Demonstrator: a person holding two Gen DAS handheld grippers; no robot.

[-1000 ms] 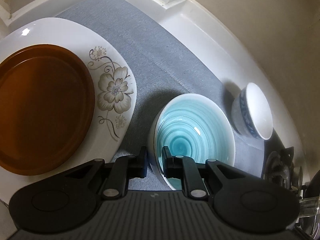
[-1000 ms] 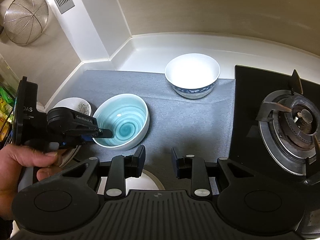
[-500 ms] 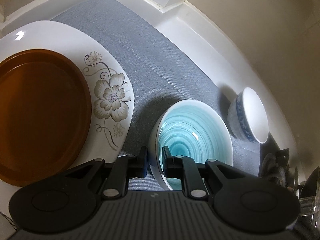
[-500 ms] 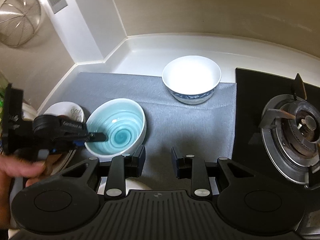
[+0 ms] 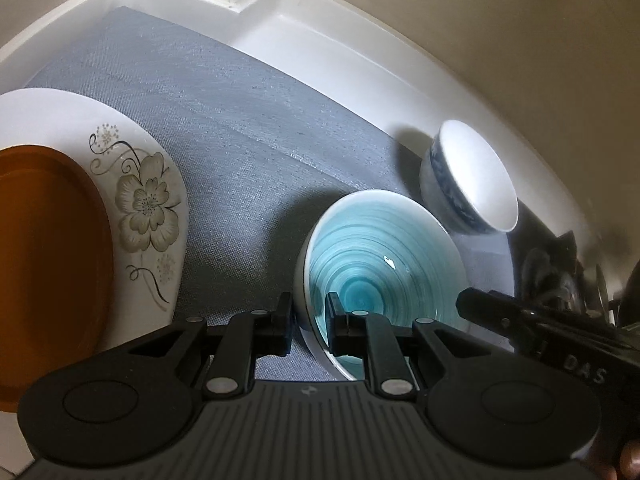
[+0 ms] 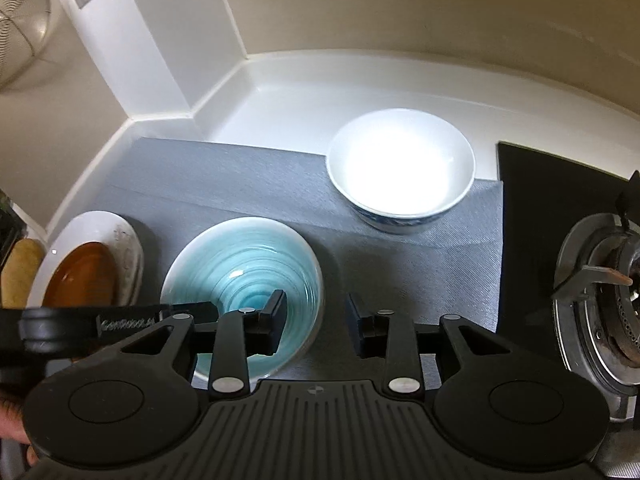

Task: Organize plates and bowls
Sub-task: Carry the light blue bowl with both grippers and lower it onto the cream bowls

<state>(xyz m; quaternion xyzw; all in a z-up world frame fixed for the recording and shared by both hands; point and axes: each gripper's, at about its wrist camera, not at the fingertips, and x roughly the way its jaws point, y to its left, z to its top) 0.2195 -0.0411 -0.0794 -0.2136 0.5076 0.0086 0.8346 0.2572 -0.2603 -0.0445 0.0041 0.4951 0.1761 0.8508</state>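
Teal bowl (image 5: 384,264) is sitting on the grey mat (image 5: 224,152), low centre in the left wrist view, near rim at about 6 o'clock. Left claw (image 5: 308,324) is pinching that near rim: one finger (image 5: 282,326) is pressing outside the wall, the other (image 5: 340,328) is lying inside the glazed well, narrow gap filled by the rim. Whether the bowl is resting on the mat or lifted, can't tell. White bowl with blue band (image 5: 472,188) is standing at 2 o'clock from the teal bowl, just beside it; touching or not, can't tell. In the right wrist view it is showing at 1 o'clock (image 6: 402,168), on the mat's far edge. Brown plate (image 5: 48,264) is lying on the white floral plate (image 5: 148,204), both at 9 o'clock from the teal bowl, apart from it with mat between. Right claw (image 6: 316,322) is hanging wide apart with nothing between the fingers; its left finger (image 6: 274,320) is overlapping the teal bowl (image 6: 244,276) in frame, contact unclear. Gas burner (image 6: 600,292) is sitting at 3 o'clock on the black hob, off the mat. White counter (image 6: 288,104) is running along the back to the wall; wire strainer (image 6: 20,40) is hanging at 10 o'clock.
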